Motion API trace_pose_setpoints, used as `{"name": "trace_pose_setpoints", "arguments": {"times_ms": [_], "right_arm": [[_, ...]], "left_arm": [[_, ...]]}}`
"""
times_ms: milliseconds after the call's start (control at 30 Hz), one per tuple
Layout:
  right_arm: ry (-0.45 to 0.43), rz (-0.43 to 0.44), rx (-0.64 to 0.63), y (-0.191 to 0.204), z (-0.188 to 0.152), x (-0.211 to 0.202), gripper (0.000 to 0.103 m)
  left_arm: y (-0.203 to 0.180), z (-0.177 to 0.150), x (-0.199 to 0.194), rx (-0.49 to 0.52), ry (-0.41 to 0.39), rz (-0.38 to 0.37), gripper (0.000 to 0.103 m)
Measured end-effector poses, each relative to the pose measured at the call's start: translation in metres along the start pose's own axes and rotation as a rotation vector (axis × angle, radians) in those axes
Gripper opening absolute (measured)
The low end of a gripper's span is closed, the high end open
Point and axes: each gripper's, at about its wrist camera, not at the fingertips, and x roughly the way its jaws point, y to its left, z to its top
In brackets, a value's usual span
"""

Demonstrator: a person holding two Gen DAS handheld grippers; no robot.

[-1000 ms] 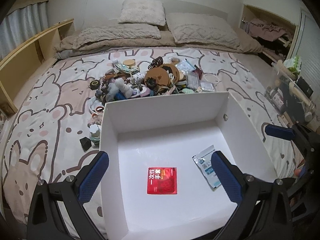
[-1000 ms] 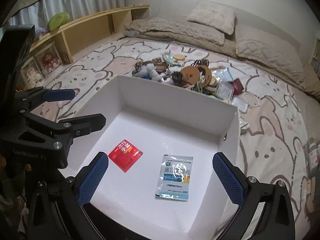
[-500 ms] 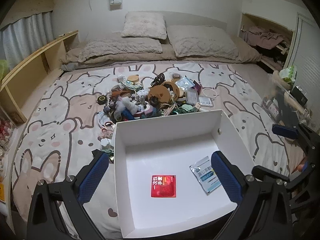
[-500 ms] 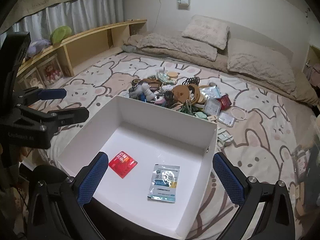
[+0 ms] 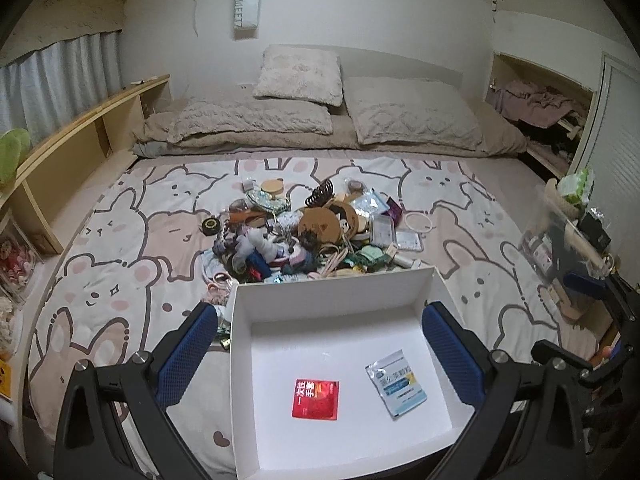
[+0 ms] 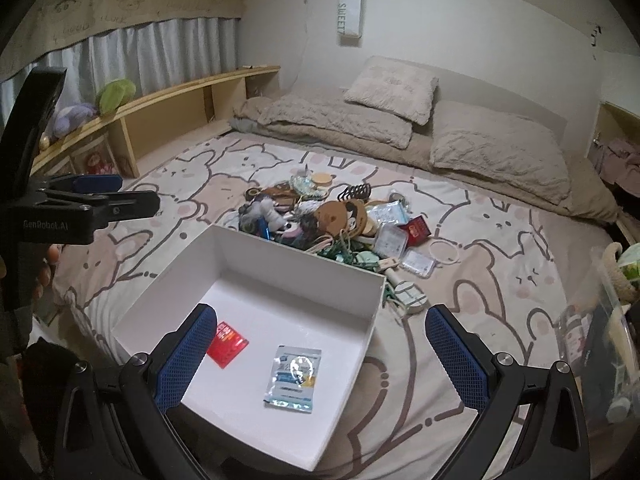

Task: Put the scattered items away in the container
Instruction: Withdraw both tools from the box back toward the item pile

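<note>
Soft bedding fills the room: a quilted bedspread printed with pink and white cartoon rabbits [image 5: 120, 240], with knobbly beige pillows [image 5: 412, 116] and a rumpled beige blanket stacked at the far end, and a pale wooden shelf unit [image 6: 168, 112] running along the wall to the left of the tongs.

Directly ahead of both pairs of tongs sits a rectangular white box with smooth, stiff upright walls [image 5: 332, 292]. Two flat items lie apart on its floor: a glossy square red sachet with printed characters [image 5: 316, 399] and a crinkly white-and-blue foil pouch [image 5: 396, 384], the red one to the left.

Just beyond the box's far wall is a heaped pile of small clutter [image 5: 304, 232]. In it are a round brown cork-like disc with a cartoon face [image 5: 320, 226], a black claw-shaped hair clip [image 5: 320, 193], clear plastic cases, fuzzy plush pieces and tangled cords. A thin white ring [image 5: 419, 223] lies on the bedspread at the pile's right edge, and a black roll of tape [image 5: 211, 225] at its left.

The left tongs [image 5: 328, 354] are spread wide, with textured blue pads on black arms framing the box and gripping nothing. The right tongs [image 6: 322, 354] are likewise spread wide and empty above the box's near corner.
</note>
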Motion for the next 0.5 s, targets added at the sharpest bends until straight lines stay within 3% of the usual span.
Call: {"name": "trace_pose_setpoints", "arguments": {"times_ms": [500], "right_arm": [[-0.011, -0.071, 0.082, -0.06, 0.024, 0.011, 0.103]], "left_arm": [[0.023, 0.018, 0.006, -0.034, -0.039, 0.045, 0.103]]}}
